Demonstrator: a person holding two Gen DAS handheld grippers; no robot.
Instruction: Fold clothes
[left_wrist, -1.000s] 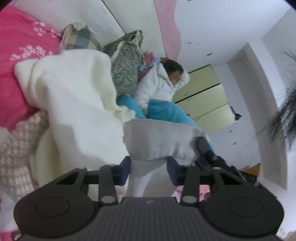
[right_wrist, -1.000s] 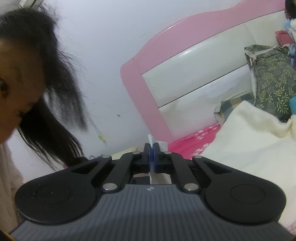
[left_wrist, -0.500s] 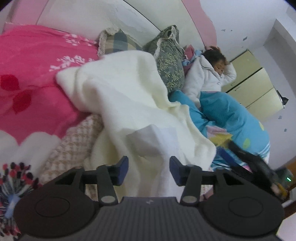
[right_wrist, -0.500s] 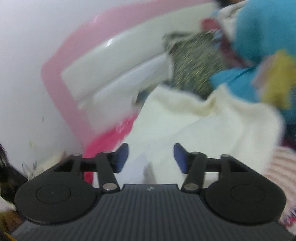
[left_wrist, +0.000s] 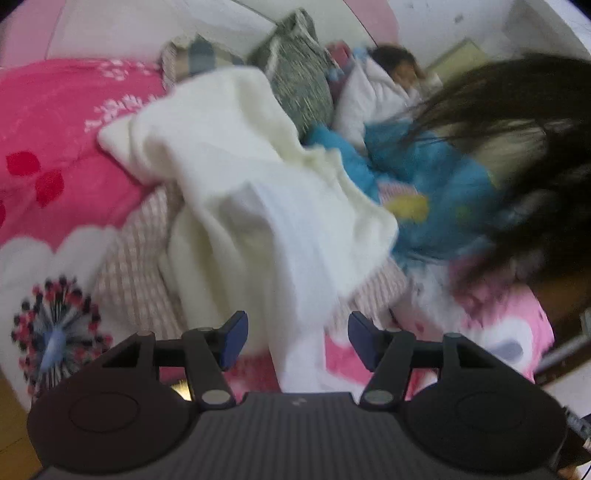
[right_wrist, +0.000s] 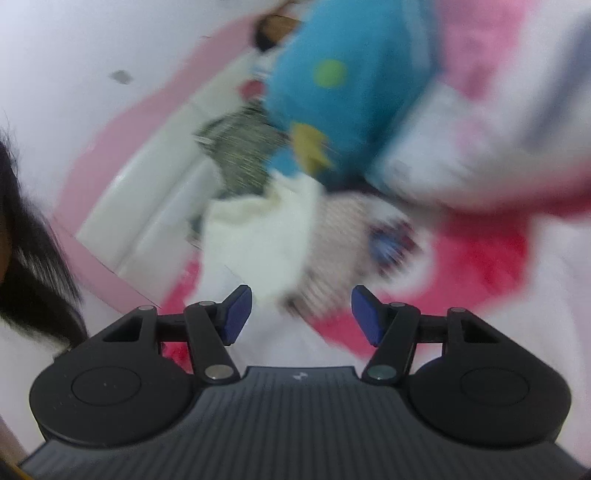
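Note:
A cream garment (left_wrist: 236, 173) lies heaped on the pink bed. A thinner white cloth (left_wrist: 295, 273) runs down over it toward my left gripper (left_wrist: 295, 332). The left jaws are opening; the white cloth's end lies between and below them, and the pads do not press on it. Under the cream heap sits a pink-and-white checked garment (left_wrist: 136, 266). The right wrist view is blurred by motion. There my right gripper (right_wrist: 301, 314) hangs over the cream garment (right_wrist: 258, 236) and checked garment (right_wrist: 340, 236), its jaws opening and gripping nothing.
A person in a white jacket (left_wrist: 373, 92) lies at the back under a blue blanket (left_wrist: 424, 173). A green pillow (left_wrist: 299, 70) leans on the pink headboard (right_wrist: 122, 147). Dark hair (left_wrist: 517, 166) hangs in from the right. The pink bedspread (left_wrist: 55, 140) spreads left.
The white cloth that hung raised in front of the left gripper now lies on the cream heap. The left jaws spread wider. The right gripper went from shut to open and swung from the wall over the bed.

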